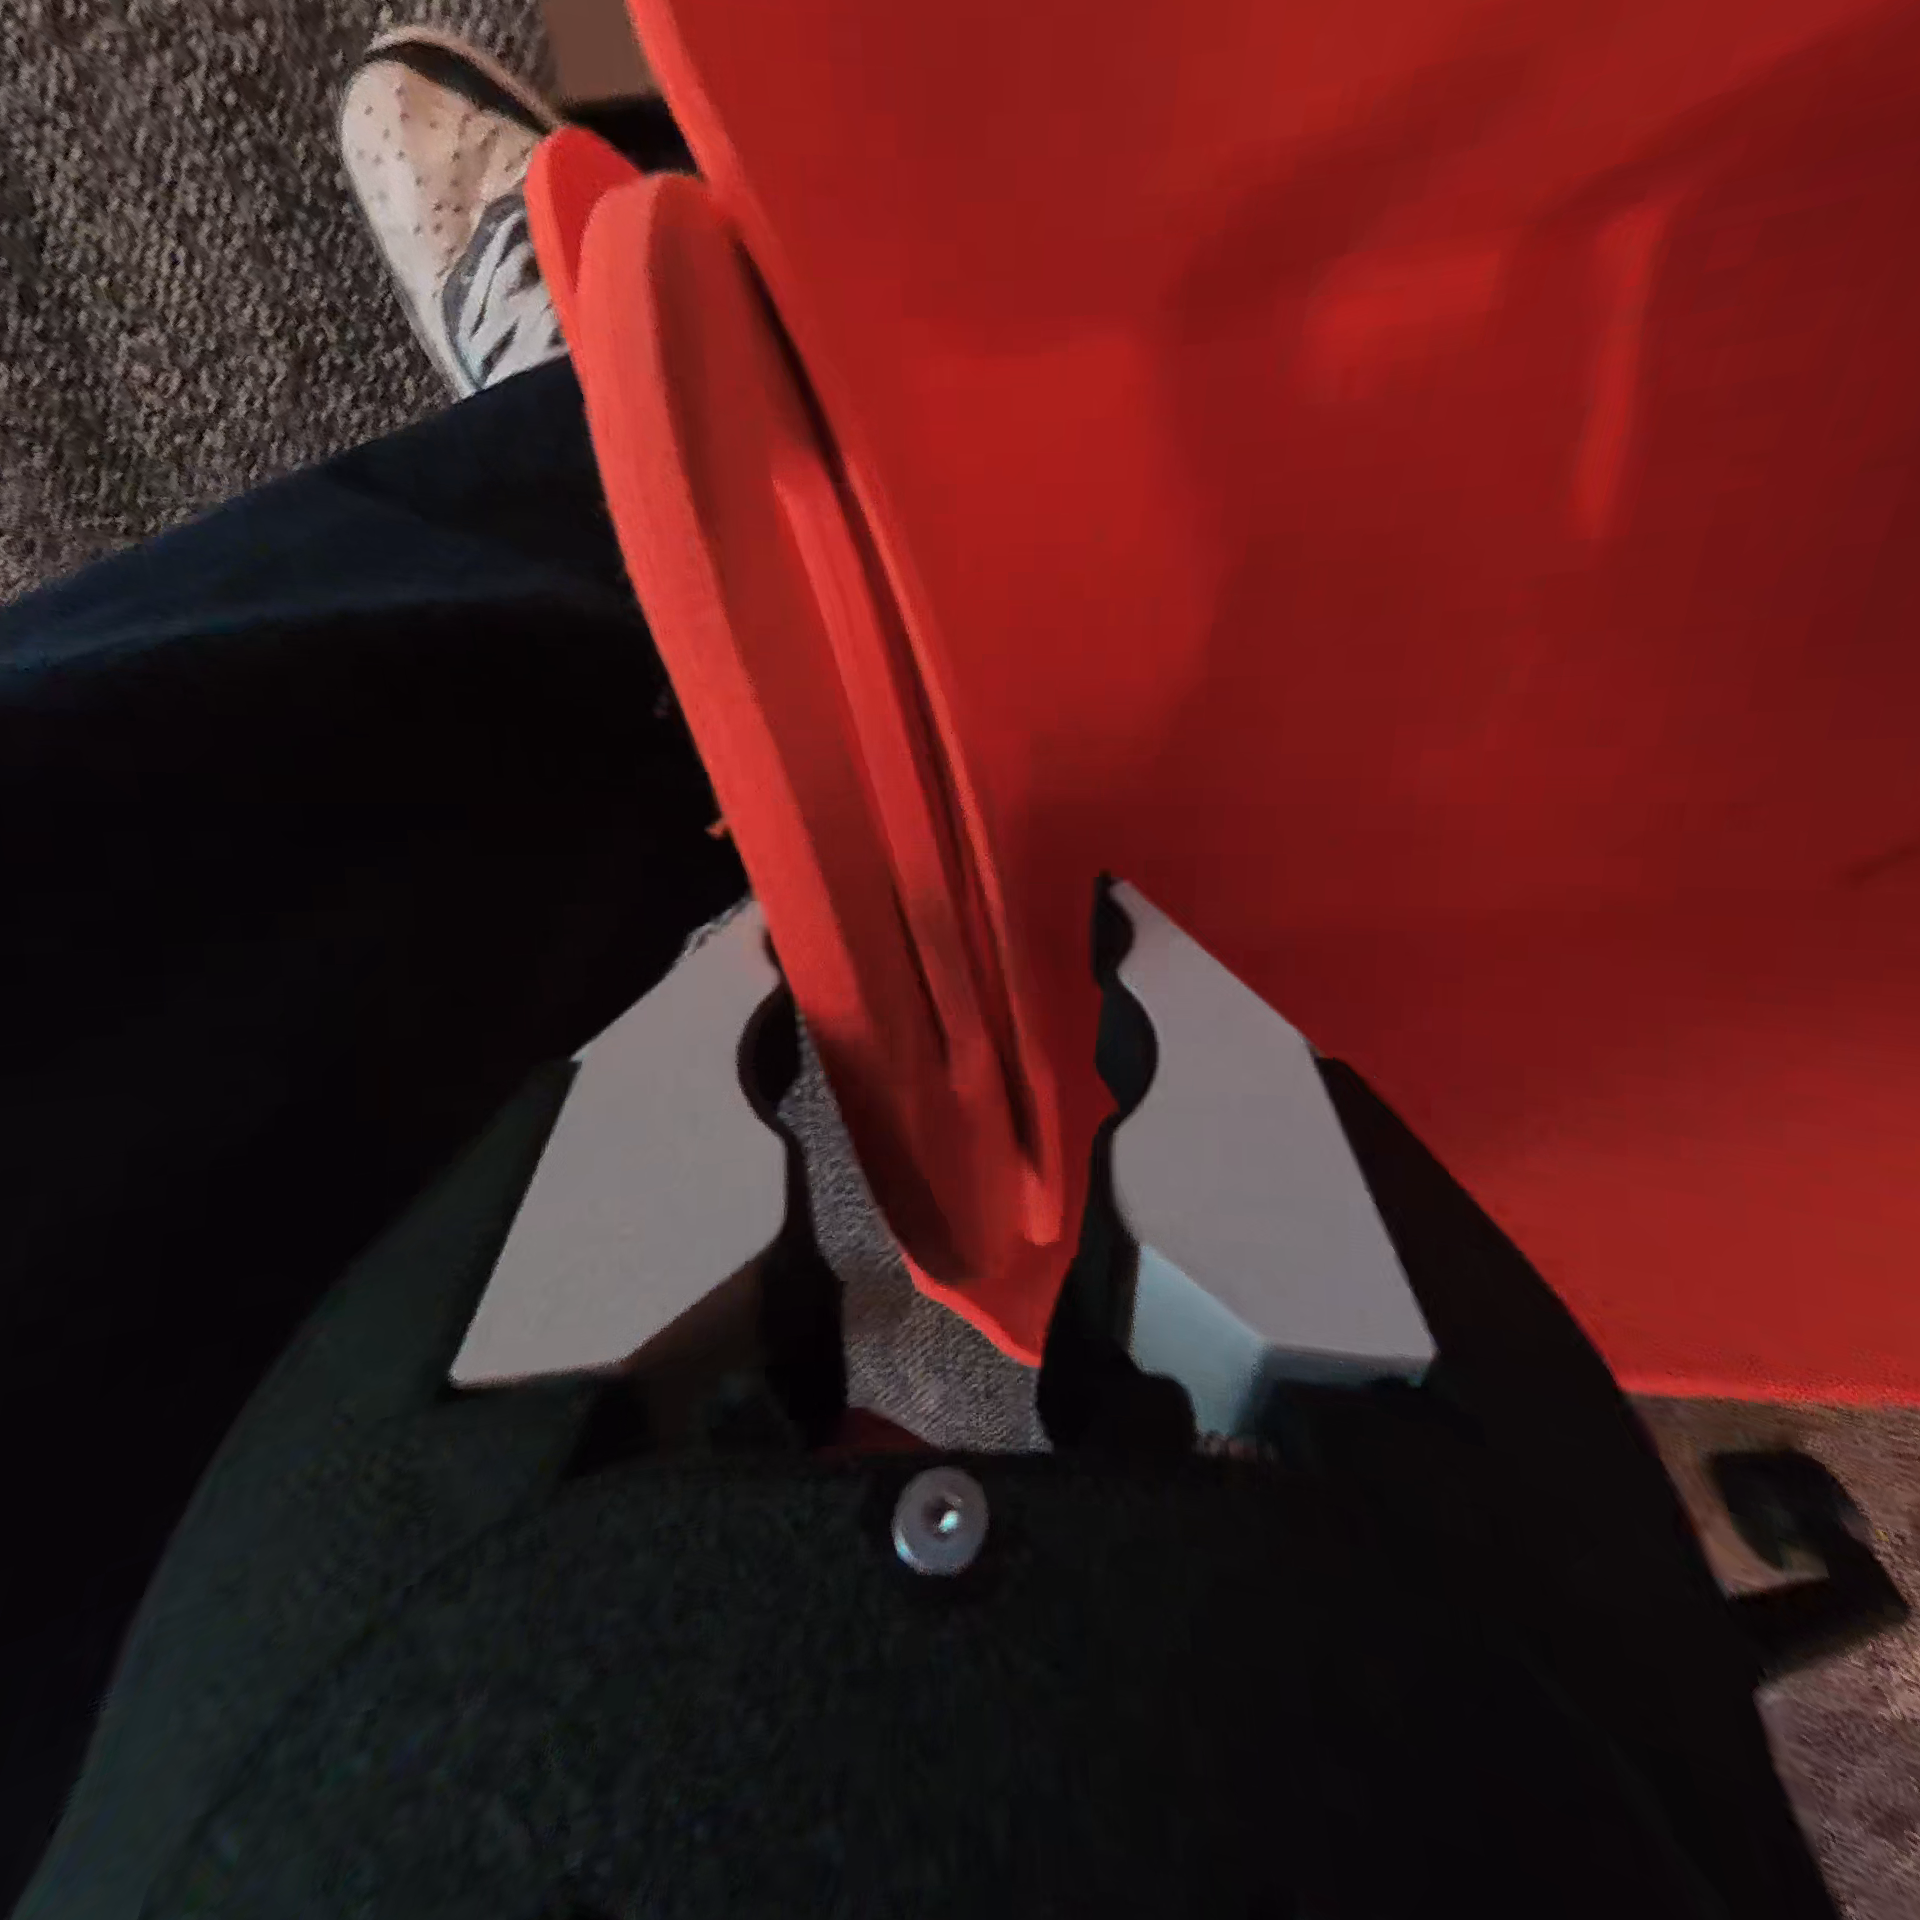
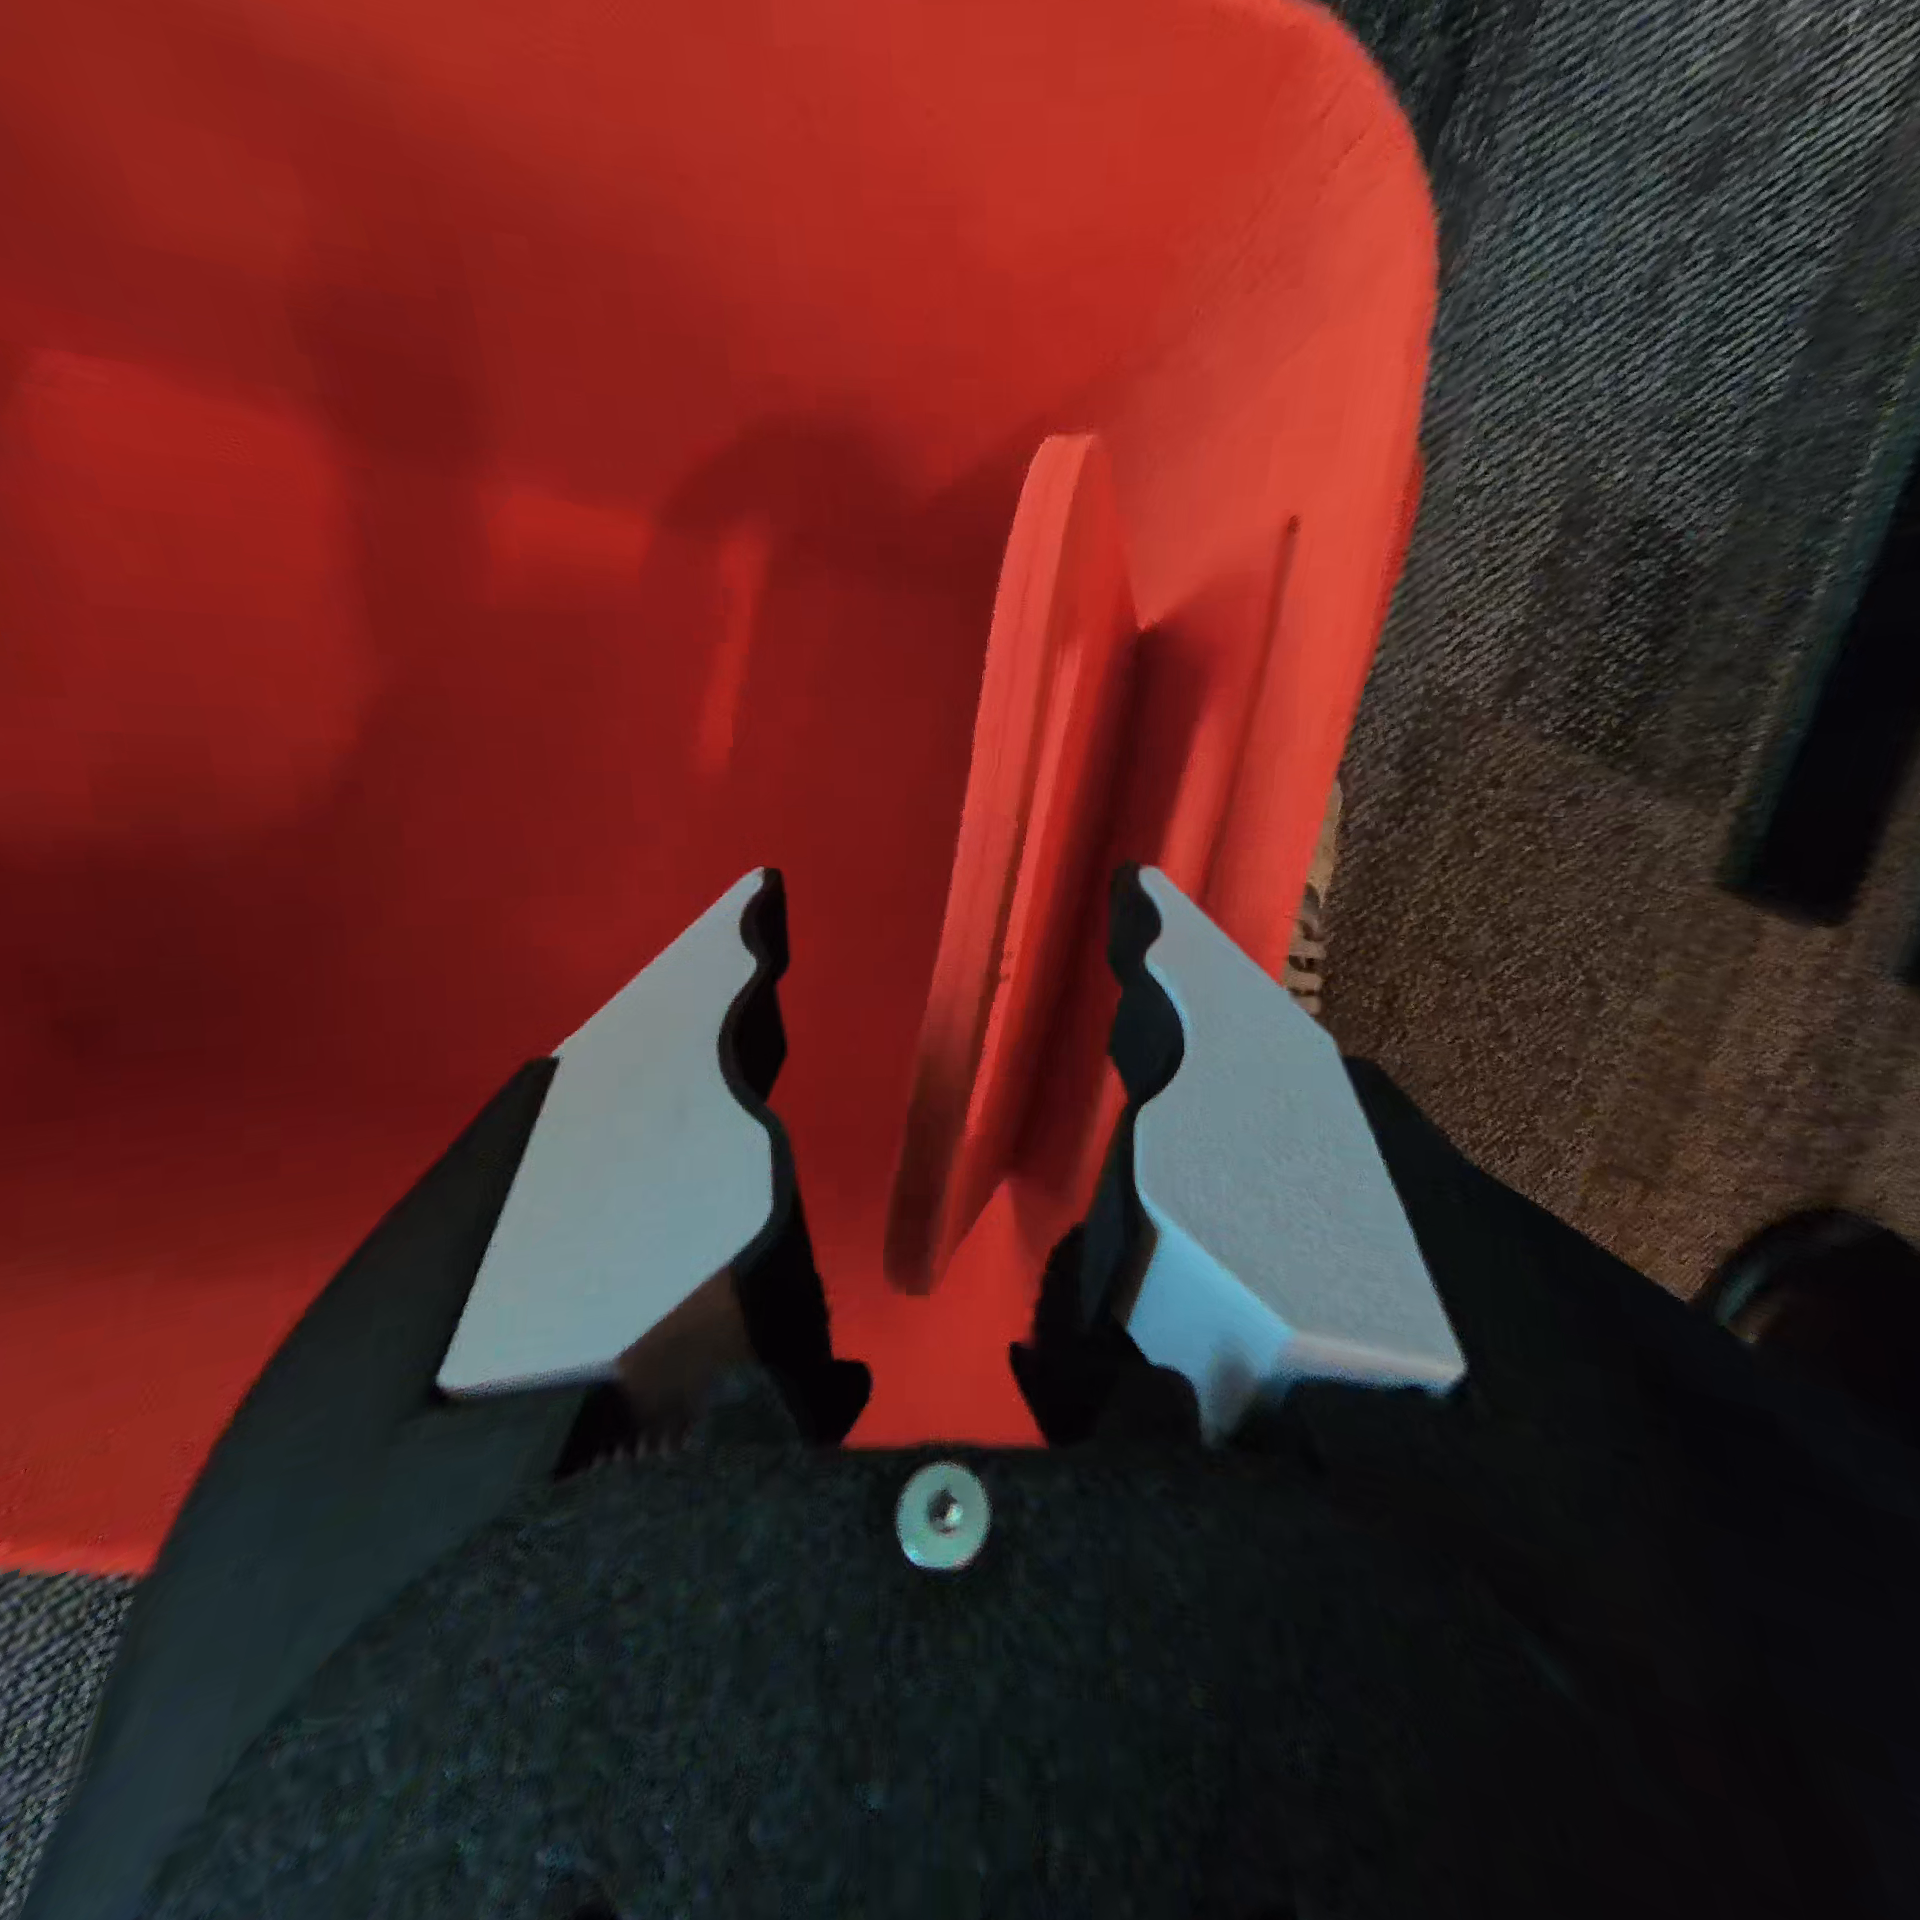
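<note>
A large red felt bag (image 1: 1351, 520) fills the left wrist view and also the right wrist view (image 2: 520, 520). One of its red strap handles (image 1: 790, 623) runs between the fingers of my left gripper (image 1: 935, 914). The jaws stand wide, the strap touches the right finger, and carpet shows beside the left finger. My right gripper (image 2: 945, 873) is open, with another red handle (image 2: 1039, 779) standing edge-on between its fingers, closer to the right one and not squeezed. Both views are motion-blurred.
Grey-brown carpet (image 1: 156, 260) lies under everything. A person's dark trouser leg (image 1: 312, 779) and white patterned shoe (image 1: 447, 208) are left of the bag. A dark bar-like object (image 2: 1829, 675) lies on the carpet right of the bag, and a small dark item (image 1: 1808, 1538) lies at the lower right.
</note>
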